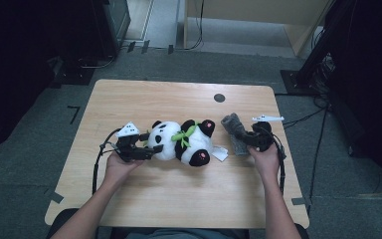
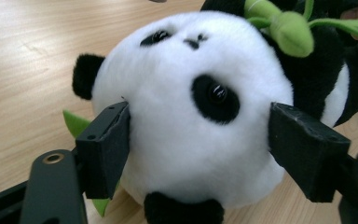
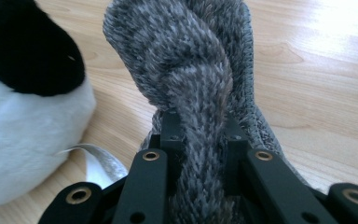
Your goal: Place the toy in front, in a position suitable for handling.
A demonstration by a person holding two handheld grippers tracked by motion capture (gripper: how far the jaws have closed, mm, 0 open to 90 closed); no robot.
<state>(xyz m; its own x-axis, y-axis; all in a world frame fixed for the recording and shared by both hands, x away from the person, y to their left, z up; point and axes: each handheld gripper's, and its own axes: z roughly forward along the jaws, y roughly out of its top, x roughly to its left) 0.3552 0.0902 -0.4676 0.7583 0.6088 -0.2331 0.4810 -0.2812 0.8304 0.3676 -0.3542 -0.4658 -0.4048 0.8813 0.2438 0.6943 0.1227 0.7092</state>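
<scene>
Your left gripper (image 1: 146, 152) sits at the head end of the black-and-white plush panda toy (image 1: 181, 142), which lies on its back mid-table in the high view, on the pale wooden table (image 1: 179, 199). Your right gripper (image 1: 248, 139) is at the right side of the table, clamped on the grey knitted sock (image 1: 235, 132), which lies just right of the panda. A small white fabric tag (image 1: 220, 154) pokes out between the panda and the sock.

From the left gripper view, your jaws stand apart on either side of the panda's white head (image 2: 191, 107). The left pad is at the fur by the cheek and the right pad stands just clear of it; the jaws are not squeezing the head. A green plush bamboo sprig (image 2: 289, 28) lies across the panda's neck, and a green leaf (image 2: 77, 123) shows under the head.

From the right gripper view, your jaws are pinched tight on a bunched fold of the sock (image 3: 200, 93), which rises between them above the table. The panda's body (image 3: 23, 116) lies close at the left, its tag (image 3: 98, 163) just beside the gripper.
</scene>
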